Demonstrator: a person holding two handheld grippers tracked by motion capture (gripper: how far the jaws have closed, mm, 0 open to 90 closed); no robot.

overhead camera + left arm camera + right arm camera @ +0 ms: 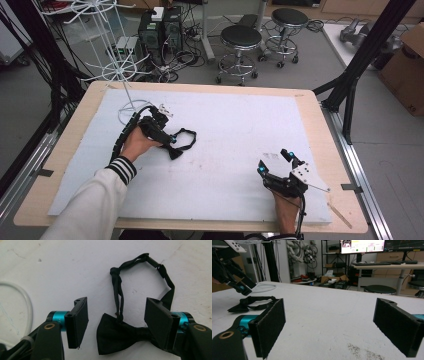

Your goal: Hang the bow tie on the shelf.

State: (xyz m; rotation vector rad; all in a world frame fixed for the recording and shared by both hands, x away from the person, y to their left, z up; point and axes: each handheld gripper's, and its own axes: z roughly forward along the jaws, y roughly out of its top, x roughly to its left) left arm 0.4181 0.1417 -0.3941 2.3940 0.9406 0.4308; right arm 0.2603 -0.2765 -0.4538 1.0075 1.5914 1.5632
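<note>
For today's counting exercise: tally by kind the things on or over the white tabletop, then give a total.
Black bow tie: 1
White wire stand: 1
Hand-held grippers: 2, the left gripper and the right gripper
Total: 4

Your left gripper sits over the black bow tie on the white sheet, jaws astride the bow with its strap looping out to the right, just below the base of the white wire rack. Your right gripper rests near the sheet's lower right, well apart from the bow tie, its jaws spread with nothing between them.
</note>
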